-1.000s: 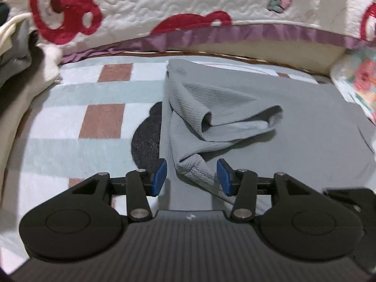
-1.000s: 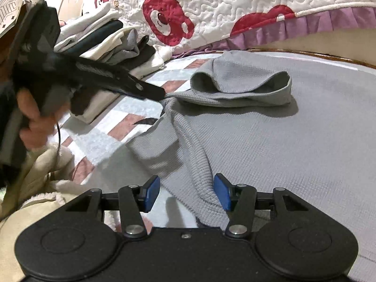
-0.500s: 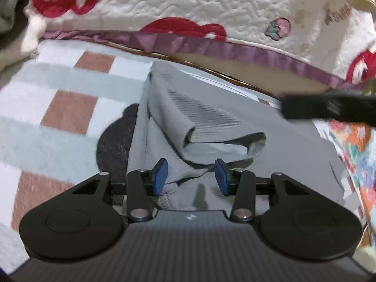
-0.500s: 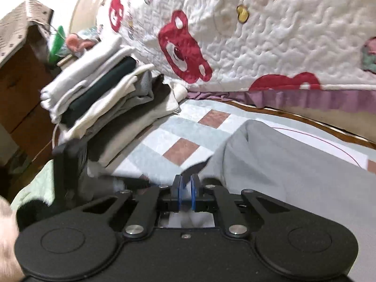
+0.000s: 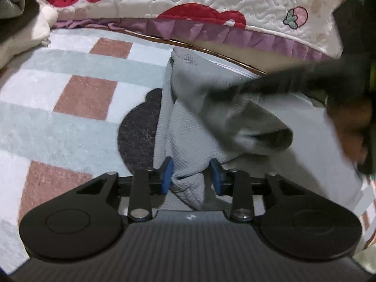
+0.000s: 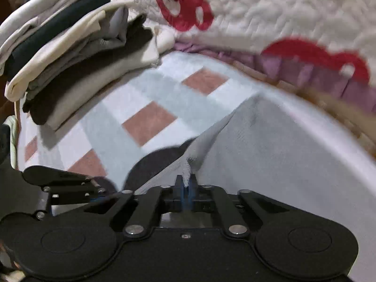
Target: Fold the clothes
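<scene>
Your left gripper [image 5: 191, 176] is closing, its jaws narrow, with a bunched fold of the grey garment [image 5: 188, 127] between the blue pads; whether both pads press it yet is hard to tell. Your right gripper [image 6: 186, 189] is clamped tight on the garment's edge [image 6: 258, 145]. The garment lies on the checked blanket [image 5: 77, 94], spreading from 12 toward 3 o'clock in the right wrist view. A stack of folded clothes [image 6: 70, 54] sits at 10 o'clock, the bear quilt [image 6: 258, 11] at 12.
</scene>
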Tool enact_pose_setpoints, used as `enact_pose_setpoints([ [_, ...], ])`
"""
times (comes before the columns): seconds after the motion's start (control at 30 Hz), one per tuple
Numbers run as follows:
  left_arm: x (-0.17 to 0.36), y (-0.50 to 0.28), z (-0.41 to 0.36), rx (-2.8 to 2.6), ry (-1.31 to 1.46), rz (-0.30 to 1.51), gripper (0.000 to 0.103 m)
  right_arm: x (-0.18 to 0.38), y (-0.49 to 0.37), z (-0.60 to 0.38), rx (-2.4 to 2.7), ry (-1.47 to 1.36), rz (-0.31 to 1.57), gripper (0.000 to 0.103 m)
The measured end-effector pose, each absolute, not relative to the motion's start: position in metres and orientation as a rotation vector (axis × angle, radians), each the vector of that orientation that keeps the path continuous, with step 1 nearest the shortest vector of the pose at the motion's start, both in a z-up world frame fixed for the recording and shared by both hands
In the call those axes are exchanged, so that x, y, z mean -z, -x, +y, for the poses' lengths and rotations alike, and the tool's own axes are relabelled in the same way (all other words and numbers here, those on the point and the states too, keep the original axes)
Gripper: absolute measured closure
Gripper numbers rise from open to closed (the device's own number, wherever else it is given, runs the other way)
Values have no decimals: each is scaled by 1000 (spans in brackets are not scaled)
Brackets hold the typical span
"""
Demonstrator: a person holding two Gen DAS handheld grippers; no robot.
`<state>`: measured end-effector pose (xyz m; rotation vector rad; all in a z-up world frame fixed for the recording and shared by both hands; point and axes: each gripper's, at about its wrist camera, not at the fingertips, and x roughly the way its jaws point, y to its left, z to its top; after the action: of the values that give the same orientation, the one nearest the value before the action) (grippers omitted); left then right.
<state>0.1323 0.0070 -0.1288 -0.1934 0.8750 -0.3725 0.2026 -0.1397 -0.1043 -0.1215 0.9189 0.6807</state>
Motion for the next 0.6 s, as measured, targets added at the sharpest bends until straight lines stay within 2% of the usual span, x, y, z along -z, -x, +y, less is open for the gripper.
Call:
enact_pose_setpoints([
  [0.2, 127, -131, -5, 350, 83, 873, 78, 59, -237, -208, -476, 34, 739, 100],
  [0.43, 126, -129, -5, 335, 72, 868, 83, 91, -250, -245, -287, 94, 755, 99],
  [0.53, 125, -129, -6, 329, 67, 858, 89, 100, -244, -263, -197, 51, 706, 88],
  [0.6, 121, -129, -8, 332, 63, 848, 94, 101, -235, -279, -190, -73, 697, 83],
])
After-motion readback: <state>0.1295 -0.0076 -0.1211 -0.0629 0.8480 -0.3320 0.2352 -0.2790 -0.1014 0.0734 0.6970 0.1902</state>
